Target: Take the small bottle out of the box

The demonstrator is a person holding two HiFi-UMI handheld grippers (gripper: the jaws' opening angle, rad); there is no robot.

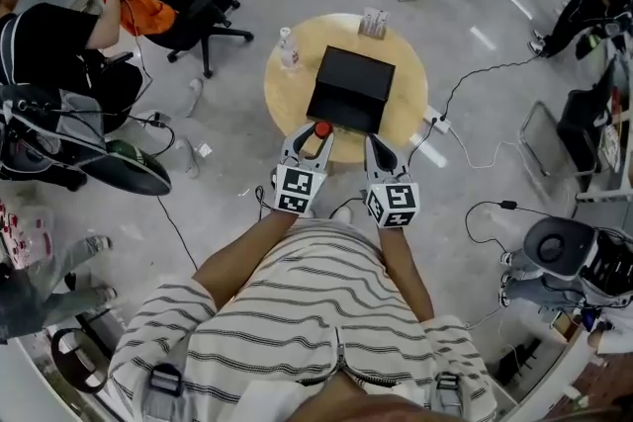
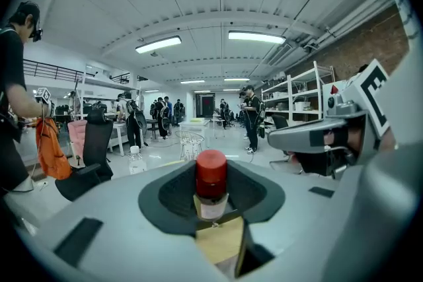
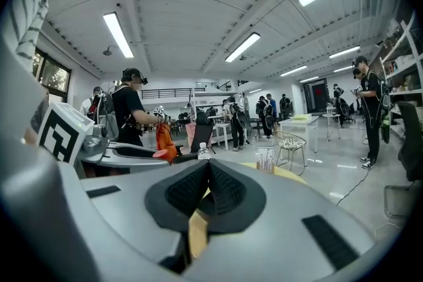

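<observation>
Table: a round wooden table (image 1: 282, 99) stands at 12 o'clock from the person, with both grippers over its 6 o'clock edge.
Box: a black box (image 1: 352, 86) sits at the table's centre; the head view does not settle whether its top is open or lidded.
Small bottle: the small bottle (image 2: 211, 176), red-capped with a pale body, stands upright between the left jaws. It is outside the box, just off the box's 7 o'clock corner.
Left gripper: the left gripper (image 1: 313, 139) has its jaws closed narrowly on the bottle below the cap, and the dark pads cup it on both sides.
Right gripper: the right gripper (image 3: 206, 185) has its jaws pressed together with nothing between them. It hovers near the box's 5 o'clock corner, beside the left gripper and apart from it.
Other items: a clear water bottle (image 1: 288, 48) stands at the table's 10 o'clock and a small carton (image 1: 373, 22) at its 12 o'clock, both well apart from the grippers.
Step in hand: judged from the layout, the removal itself looks done, since the bottle is held clear of the box.
Next move: most likely setting the bottle on bare table at about 7 o'clock. That calls for keeping it upright, lowering until the base meets the wood, and only then parting the jaws. The tall, narrow bottle could tip if let go early.
</observation>
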